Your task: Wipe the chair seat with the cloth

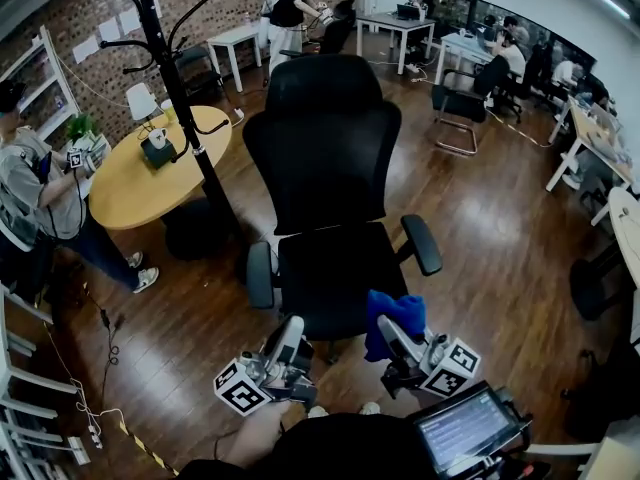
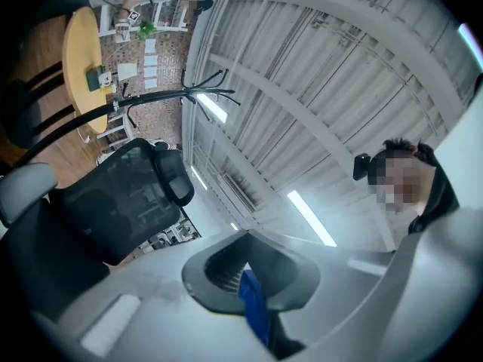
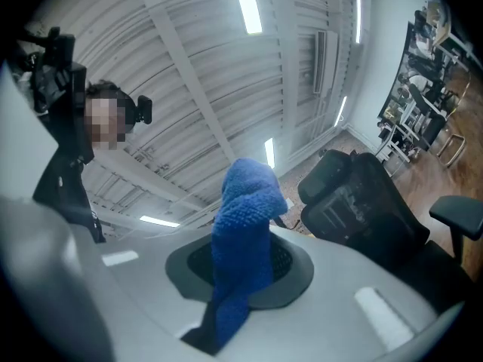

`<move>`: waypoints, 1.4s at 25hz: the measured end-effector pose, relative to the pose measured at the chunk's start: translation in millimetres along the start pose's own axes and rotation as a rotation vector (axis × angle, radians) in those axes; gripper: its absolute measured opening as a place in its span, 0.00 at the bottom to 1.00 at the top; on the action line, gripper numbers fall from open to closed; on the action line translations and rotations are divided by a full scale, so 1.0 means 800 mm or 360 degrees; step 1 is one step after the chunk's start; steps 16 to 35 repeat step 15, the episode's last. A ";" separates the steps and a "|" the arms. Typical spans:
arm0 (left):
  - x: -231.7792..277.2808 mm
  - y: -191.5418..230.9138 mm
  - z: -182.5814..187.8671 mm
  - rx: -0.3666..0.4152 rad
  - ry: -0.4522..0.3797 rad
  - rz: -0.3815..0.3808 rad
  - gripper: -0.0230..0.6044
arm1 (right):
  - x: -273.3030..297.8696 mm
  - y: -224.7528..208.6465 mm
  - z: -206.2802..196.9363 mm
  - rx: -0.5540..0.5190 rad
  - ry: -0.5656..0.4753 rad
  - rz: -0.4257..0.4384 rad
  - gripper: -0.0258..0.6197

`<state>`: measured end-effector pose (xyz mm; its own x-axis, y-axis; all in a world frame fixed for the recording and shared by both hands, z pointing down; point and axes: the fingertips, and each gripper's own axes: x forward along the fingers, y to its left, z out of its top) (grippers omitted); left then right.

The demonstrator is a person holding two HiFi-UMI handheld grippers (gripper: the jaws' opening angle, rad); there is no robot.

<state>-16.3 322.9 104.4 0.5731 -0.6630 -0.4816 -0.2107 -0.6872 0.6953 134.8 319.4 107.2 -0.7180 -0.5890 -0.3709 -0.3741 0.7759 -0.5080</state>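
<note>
Cloth (image 3: 241, 232), blue, is pinched between the right gripper's (image 1: 392, 336) jaws and sticks up out of them. The chair seat (image 1: 330, 273) lies just beyond both pairs of jaws. Both grippers tilt up toward the ceiling. The left gripper's (image 1: 290, 330) jaws are pressed together, with a thin blue strip at their seam.

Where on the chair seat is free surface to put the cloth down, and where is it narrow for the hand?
The whole seat looks bare, between the left armrest and right armrest, in front of the backrest. The cloth, in the right gripper, hangs by its front right corner. Tightest along both armrests.
</note>
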 end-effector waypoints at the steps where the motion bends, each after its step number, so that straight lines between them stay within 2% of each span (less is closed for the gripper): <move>1: 0.001 -0.001 -0.002 -0.0005 0.0003 0.0000 0.02 | -0.002 0.000 0.002 -0.0004 -0.0003 -0.0002 0.11; 8: 0.004 -0.003 -0.010 -0.0007 0.0014 0.0020 0.02 | -0.012 0.004 0.013 -0.0022 -0.0001 -0.0006 0.11; 15: 0.013 -0.001 -0.022 -0.0017 0.0038 -0.0009 0.02 | -0.016 -0.007 0.015 -0.0045 -0.0001 -0.0010 0.11; 35: 0.013 -0.001 -0.022 -0.0017 0.0038 -0.0009 0.02 | -0.016 -0.007 0.015 -0.0045 -0.0001 -0.0010 0.11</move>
